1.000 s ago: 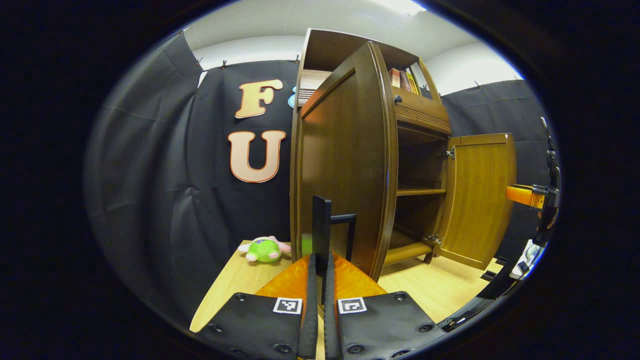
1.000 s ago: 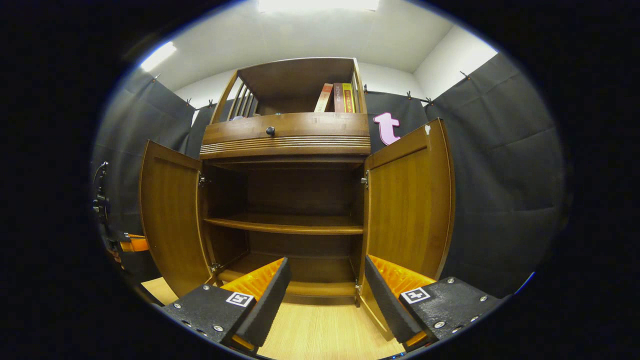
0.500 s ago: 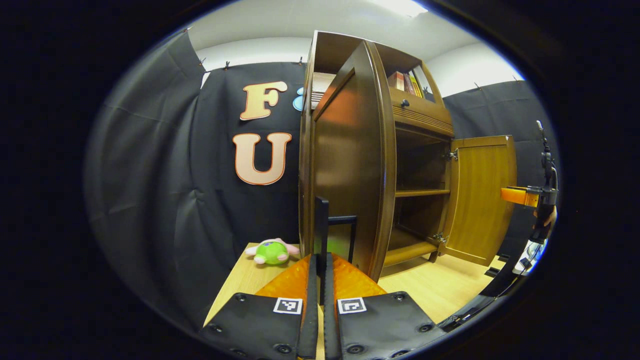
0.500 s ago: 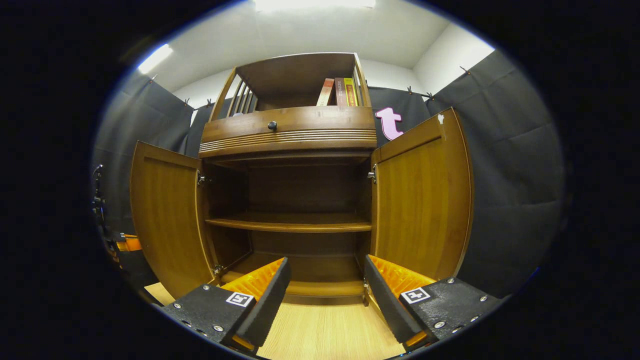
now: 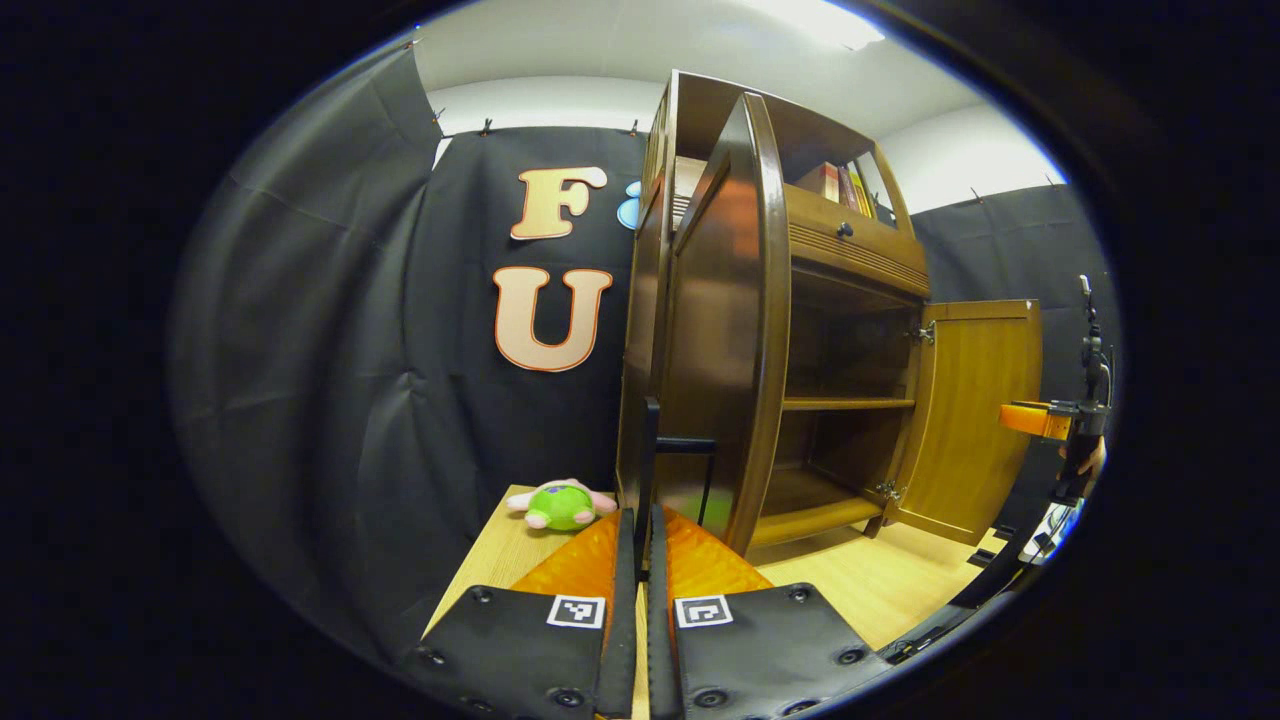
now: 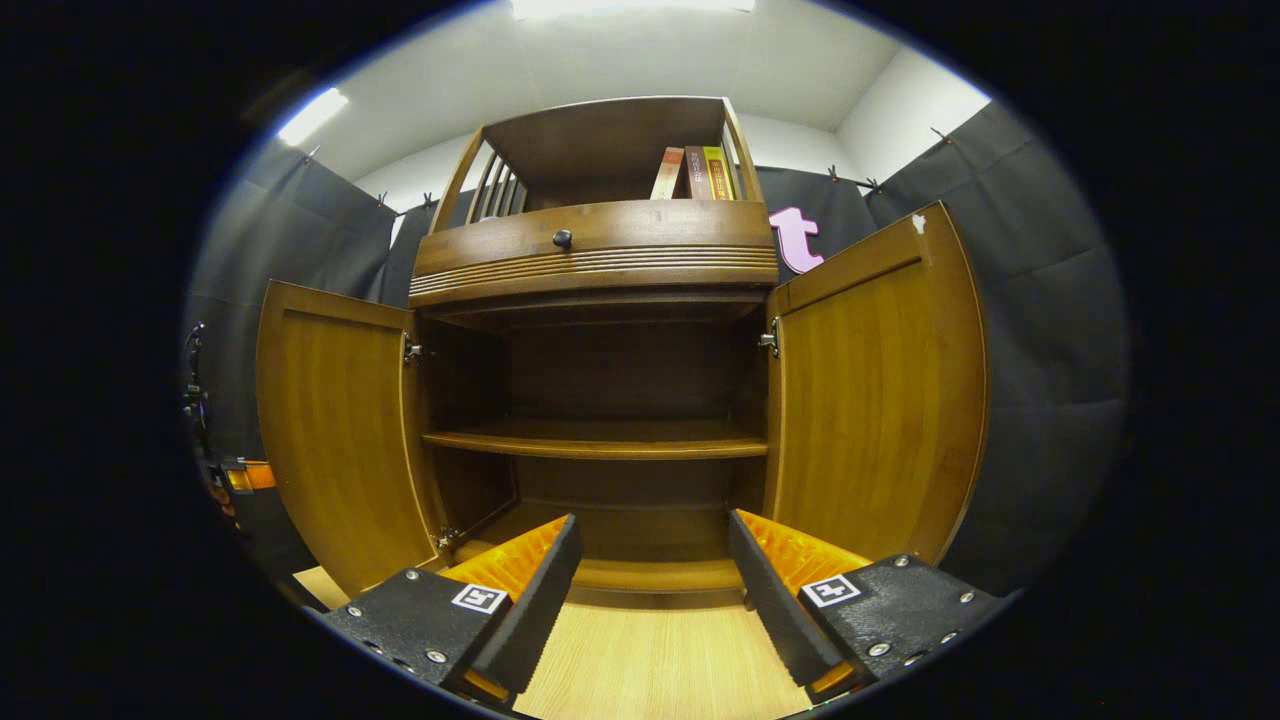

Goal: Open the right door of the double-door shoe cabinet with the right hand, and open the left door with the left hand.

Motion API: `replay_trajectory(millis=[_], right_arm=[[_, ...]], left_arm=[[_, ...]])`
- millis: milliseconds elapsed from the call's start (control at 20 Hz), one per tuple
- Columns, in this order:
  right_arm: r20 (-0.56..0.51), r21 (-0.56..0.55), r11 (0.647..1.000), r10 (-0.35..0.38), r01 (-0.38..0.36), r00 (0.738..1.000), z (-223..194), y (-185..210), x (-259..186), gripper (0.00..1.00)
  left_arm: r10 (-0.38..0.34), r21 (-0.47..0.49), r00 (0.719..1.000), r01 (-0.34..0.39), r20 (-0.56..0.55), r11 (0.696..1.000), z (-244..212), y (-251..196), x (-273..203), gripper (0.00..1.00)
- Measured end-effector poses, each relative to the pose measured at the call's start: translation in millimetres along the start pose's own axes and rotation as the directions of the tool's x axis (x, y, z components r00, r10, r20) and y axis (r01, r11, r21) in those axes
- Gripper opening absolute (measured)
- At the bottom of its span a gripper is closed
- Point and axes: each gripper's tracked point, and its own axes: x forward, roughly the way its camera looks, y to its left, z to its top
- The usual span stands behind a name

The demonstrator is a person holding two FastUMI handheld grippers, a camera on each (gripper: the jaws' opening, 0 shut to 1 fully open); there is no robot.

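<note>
The brown wooden shoe cabinet [image 6: 590, 250] stands with both lower doors swung out. In the right gripper view the left door [image 6: 335, 440] and the right door [image 6: 880, 390] flank the bare inner shelf [image 6: 600, 440]. My right gripper [image 6: 650, 560] hangs open in front of the cabinet's bottom, touching nothing. In the left gripper view I see the left door [image 5: 720, 330] nearly edge-on, and my left gripper [image 5: 641, 515] is shut on its black handle [image 5: 652, 440]. The right door [image 5: 970, 410] stands open farther off, with the right gripper [image 5: 1040, 420] beside it.
A green plush toy [image 5: 560, 505] lies on the light wooden surface [image 5: 500, 560] left of the cabinet. Books [image 6: 695, 172] stand on the top shelf above a drawer with a dark knob [image 6: 562, 238]. Black cloth walls close in on both sides.
The left door has swung wider with my left gripper on its handle. The right door also stands wider open. My right gripper stays open.
</note>
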Motion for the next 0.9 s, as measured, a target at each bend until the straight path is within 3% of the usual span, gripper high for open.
replay_trajectory(millis=[150,200,300,350,400,450,550,600,900], right_arm=[[-0.004,-0.006,1.000,0.003,-0.003,1.000,0.8,-1.4,0.9,0.92],[-0.004,-0.005,1.000,0.003,-0.004,1.000,1.2,-3.9,0.4,1.00],[-0.002,0.001,1.000,0.000,0.000,1.000,2.0,-6.9,-0.8,1.00],[-0.002,0.002,1.000,-0.002,0.002,1.000,2.5,-9.8,-1.8,0.92],[-0.002,0.003,1.000,-0.004,0.004,1.000,2.9,-11.4,-2.8,0.92],[-0.001,0.003,1.000,-0.004,0.004,1.000,3.0,-14.2,-2.9,1.00],[0.003,0.006,1.000,-0.004,0.004,1.000,4.7,-18.0,-4.1,1.00],[0.003,0.007,1.000,-0.002,0.002,1.000,4.9,-18.4,-5.3,0.92],[0.009,-0.005,1.000,0.017,-0.017,1.000,11.3,-24.9,-12.8,0.92]], left_arm=[[0.002,0.018,1.000,-0.002,0.003,1.000,2.9,-0.6,-6.4,0.12],[0.003,0.014,1.000,-0.003,0.007,1.000,4.8,-2.0,-10.0,0.12],[0.015,0.009,1.000,-0.015,0.016,1.000,13.0,-2.6,-19.2,0.12],[0.017,0.005,1.000,-0.017,0.014,1.000,15.9,-5.4,-25.0,0.12],[0.023,0.004,1.000,-0.023,0.008,1.000,17.0,-8.7,-29.6,0.12],[0.034,0.010,0.999,-0.034,0.001,0.999,19.5,-10.0,-33.9,0.12],[0.055,0.022,0.998,-0.055,0.004,0.998,28.6,-15.4,-44.4,0.12],[0.060,0.019,0.998,-0.060,0.012,0.998,33.3,-20.2,-47.7,0.12],[0.068,0.027,0.996,-0.069,0.056,0.997,66.8,-59.4,-61.1,0.12]])
